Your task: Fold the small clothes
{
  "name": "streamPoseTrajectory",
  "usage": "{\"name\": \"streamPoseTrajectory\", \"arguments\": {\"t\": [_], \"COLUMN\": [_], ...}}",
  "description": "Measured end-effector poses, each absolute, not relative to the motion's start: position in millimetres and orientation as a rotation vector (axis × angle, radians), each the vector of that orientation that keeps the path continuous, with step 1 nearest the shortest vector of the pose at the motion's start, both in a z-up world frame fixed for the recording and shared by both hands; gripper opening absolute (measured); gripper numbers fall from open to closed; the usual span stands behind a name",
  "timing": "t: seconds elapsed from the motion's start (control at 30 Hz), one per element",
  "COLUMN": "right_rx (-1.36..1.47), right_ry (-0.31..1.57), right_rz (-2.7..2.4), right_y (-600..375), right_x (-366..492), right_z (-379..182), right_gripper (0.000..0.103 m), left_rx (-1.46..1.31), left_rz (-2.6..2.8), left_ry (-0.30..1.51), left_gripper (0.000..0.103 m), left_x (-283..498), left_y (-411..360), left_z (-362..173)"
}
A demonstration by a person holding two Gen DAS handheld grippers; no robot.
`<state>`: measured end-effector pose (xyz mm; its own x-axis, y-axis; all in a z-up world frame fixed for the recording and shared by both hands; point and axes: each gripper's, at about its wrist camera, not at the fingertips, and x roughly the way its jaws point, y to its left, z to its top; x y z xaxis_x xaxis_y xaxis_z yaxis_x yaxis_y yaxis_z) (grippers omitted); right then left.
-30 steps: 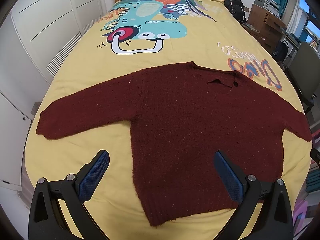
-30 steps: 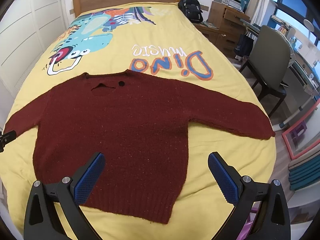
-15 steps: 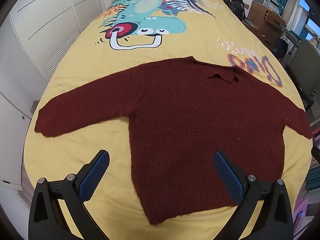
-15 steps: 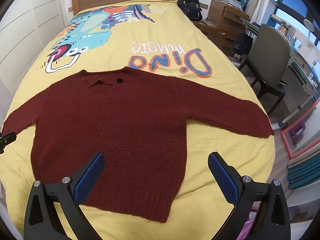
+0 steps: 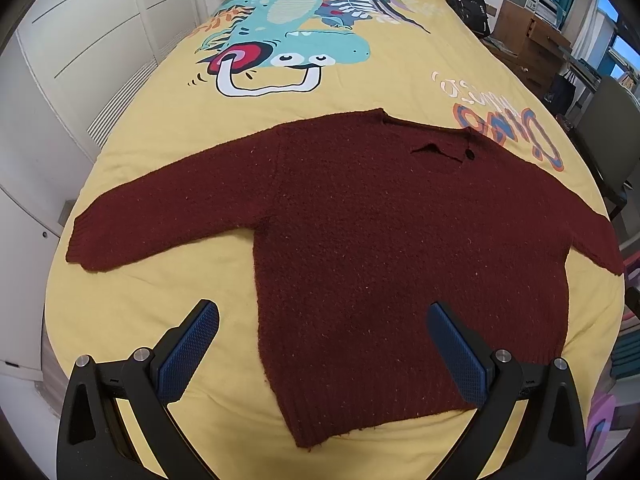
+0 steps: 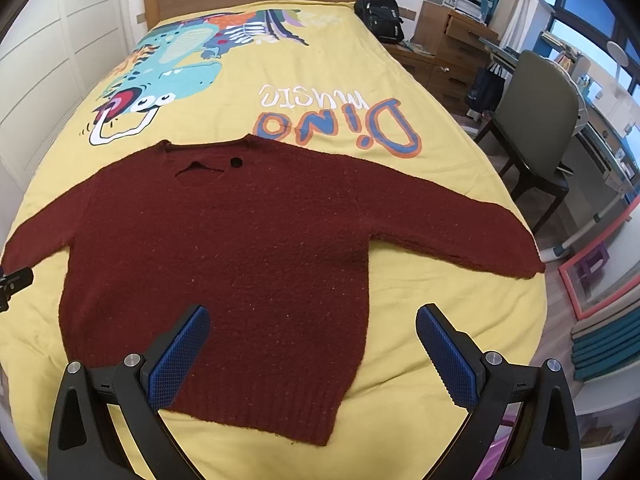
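A dark red knit sweater [image 5: 380, 232] lies flat on the yellow bedspread [image 5: 160, 160], both sleeves spread out, hem toward me. It also shows in the right wrist view [image 6: 240, 248]. My left gripper [image 5: 322, 316] is open and empty, hovering above the hem's left part. My right gripper [image 6: 312, 320] is open and empty, hovering above the hem's right part. The left sleeve cuff [image 5: 80, 240] lies near the bed's left edge; the right sleeve cuff [image 6: 524, 256] lies near the right edge.
The bedspread has a dinosaur print [image 5: 288, 48]. White cupboards [image 5: 80, 40] stand left of the bed. A chair [image 6: 536, 120], desk and drawers [image 6: 452, 40] stand to the right. A black backpack [image 6: 380, 8] sits by the headboard. Stacked teal items [image 6: 600, 344] lie on the floor.
Both grippers have drifted slightly back from the bed; the sweater sits a little higher in both views. The sweater has not moved. Both grippers stay open.
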<state>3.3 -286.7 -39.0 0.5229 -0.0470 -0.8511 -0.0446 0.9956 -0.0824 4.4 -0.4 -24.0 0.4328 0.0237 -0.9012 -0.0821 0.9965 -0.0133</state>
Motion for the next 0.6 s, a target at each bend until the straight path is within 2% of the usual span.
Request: {"name": "streamPoseTrajectory", "arguments": {"t": [0.6], "right_rx": [-0.116], "right_ry": [1.025], "right_rz": [-0.013], "right_y": [-288.1], "right_x": [10.7], "right_z": [-35.2], "right_gripper": [0.103], "left_rx": [-0.042], "left_rz": [0.061], "left_ry": [1.119], "left_gripper": [0.102], "left_x": [6.5], "left_y": [-3.4], "left_z": [-26.8]}}
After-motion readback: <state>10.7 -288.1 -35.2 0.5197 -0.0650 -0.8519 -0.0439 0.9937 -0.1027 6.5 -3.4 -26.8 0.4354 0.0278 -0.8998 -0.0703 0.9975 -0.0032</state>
